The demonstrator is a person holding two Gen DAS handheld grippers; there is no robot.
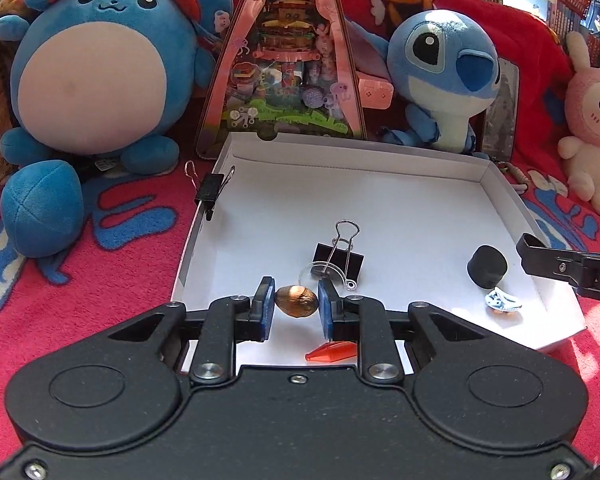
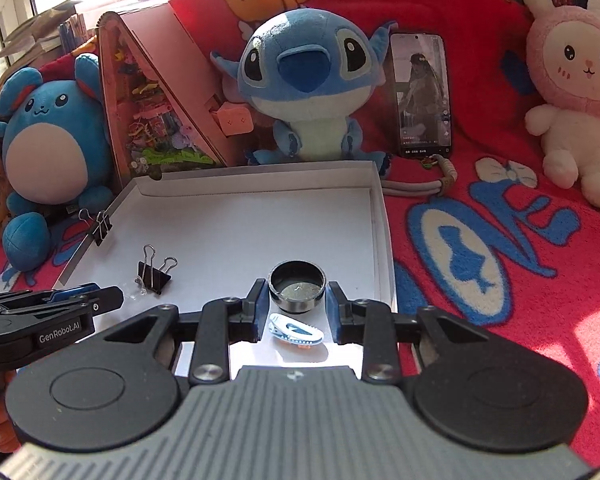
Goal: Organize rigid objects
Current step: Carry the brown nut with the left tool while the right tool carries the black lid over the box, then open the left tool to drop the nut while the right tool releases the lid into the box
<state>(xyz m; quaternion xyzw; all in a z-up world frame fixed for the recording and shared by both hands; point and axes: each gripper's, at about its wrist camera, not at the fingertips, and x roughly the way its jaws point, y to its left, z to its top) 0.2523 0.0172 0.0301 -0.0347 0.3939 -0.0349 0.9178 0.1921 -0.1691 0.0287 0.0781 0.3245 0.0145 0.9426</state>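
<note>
Blue-padded fingers (image 1: 265, 307) of the left gripper (image 1: 296, 307) pinch a brown nut (image 1: 296, 301) low over the white tray (image 1: 380, 160), while the right gripper (image 2: 296, 312) hangs wide open around a black cap (image 2: 297, 286), not yet touching it. That rounded nut looks slippery, so it could squirt free towards the binder clip (image 1: 339, 259) or the orange piece (image 1: 332, 351).

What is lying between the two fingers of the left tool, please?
In the left wrist view, a brown oval nut-like object sits between the fingers of the left tool, over the white tray.
</note>
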